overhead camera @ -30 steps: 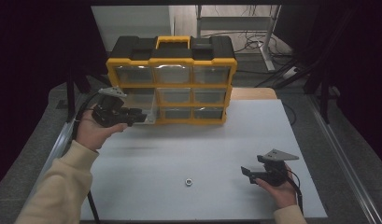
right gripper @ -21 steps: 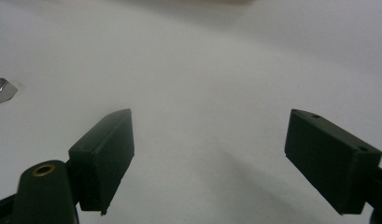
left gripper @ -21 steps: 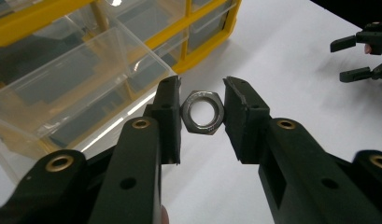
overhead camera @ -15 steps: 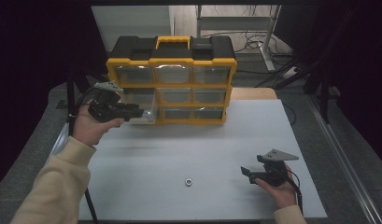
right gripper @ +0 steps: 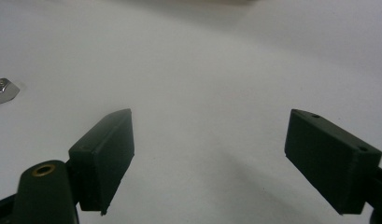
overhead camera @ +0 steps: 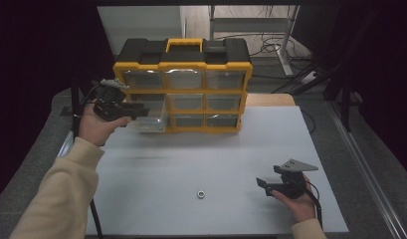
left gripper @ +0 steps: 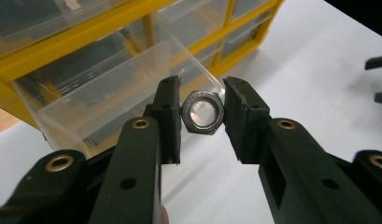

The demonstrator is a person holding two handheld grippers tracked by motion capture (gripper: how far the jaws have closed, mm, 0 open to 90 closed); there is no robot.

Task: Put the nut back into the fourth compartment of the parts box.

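A steel hex nut is pinched between the pads of my left gripper, which is shut on it. In the high view the left gripper hovers at the front left of the yellow and black drawer cabinet, right by a clear drawer that is pulled out from the left column. My right gripper rests low over the white table near its front right, jaws wide apart with nothing between them. A second hex nut lies on the table to its left.
The cabinet stands at the back of the white table and holds several clear drawers. A person's sleeved left arm reaches in from the front left. Dark floor and cables lie beyond the table.
The left gripper, still holding its nut, has drifted a little farther from the person and slightly left beside the open drawer. The right gripper has stayed put.
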